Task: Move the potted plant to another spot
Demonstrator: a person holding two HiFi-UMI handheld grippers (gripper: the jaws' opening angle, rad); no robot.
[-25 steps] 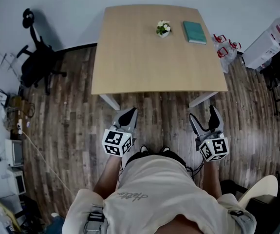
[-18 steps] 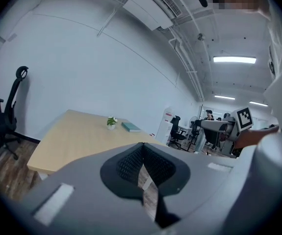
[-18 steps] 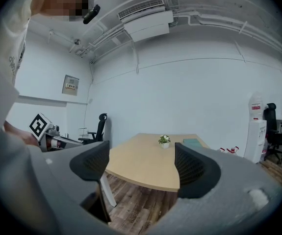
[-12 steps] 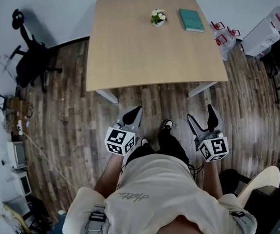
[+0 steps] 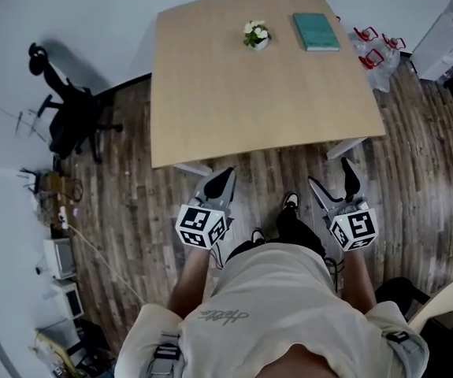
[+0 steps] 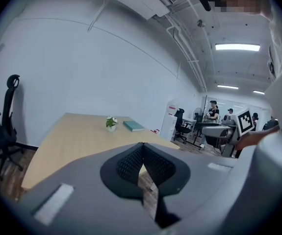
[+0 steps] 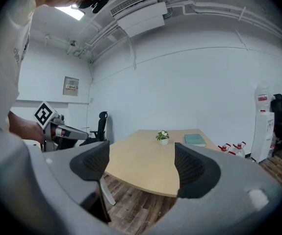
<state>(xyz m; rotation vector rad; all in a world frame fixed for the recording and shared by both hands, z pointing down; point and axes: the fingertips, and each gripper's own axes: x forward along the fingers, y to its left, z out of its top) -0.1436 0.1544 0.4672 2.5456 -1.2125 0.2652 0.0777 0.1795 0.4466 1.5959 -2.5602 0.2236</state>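
- Potted plant stands upright on the table, near the far edge and a little right of the middle (white pot, pale flowers).
- A teal book lies flat near the plant on its right, apart from it.
- Left hand-held gripper hangs over the wooden floor, just short of the table's near edge. Its jaws are pressed together with nothing between them.
- Right hand-held gripper is level with it on the other side, also short of the table. Its jaws stand wide apart and empty, and the gap between them frames the plant and the book across the tabletop.
- Both grippers are well apart from the plant.
- One shoe of the person shows on the floor between the two grippers.
- A black office chair stands left of the table, and red-capped bottles sit on the floor by its far right corner.
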